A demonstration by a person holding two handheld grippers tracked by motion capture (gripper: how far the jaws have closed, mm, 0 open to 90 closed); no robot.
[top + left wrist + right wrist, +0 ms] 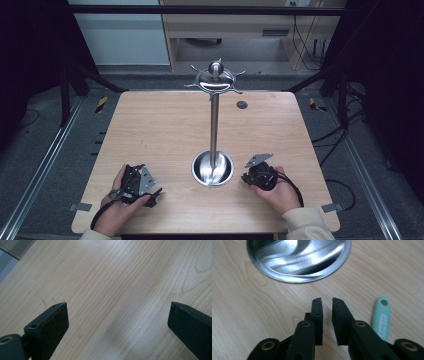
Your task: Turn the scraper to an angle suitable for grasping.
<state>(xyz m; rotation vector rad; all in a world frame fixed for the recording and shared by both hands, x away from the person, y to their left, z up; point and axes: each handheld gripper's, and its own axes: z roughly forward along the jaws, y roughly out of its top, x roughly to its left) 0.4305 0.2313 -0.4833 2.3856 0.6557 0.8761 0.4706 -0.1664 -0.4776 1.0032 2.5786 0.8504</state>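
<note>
A wooden table [160,130] carries a tall metal stand [214,125]: a shiny round base [213,169] near the person's edge, a thin upright pole rising from it, and a round top [215,79] with short hooks sticking out around its rim.

The left gripper [137,184] rests on the table to the left of the base and well apart from it, held in the person's left hand [116,210]. In the left gripper view its two black jaws are spread wide, with bare wood between them and nothing gripped.

The right gripper [259,175] sits just to the right of the base, held in the right hand [281,192], with its grey plate [258,159] on top. In the right gripper view [327,302] the jaws are drawn almost together, with only a narrow slit between them and nothing in it. They point toward the rim of the base [298,258], which lies close ahead of their tips but apart from them.

A mint-green handle [382,318] with a hole at its far end lies flat on the table just to the right of the right gripper's jaws in that view, beside them and not between them. Its near end is hidden behind the gripper, so what it belongs to cannot be told.
</note>
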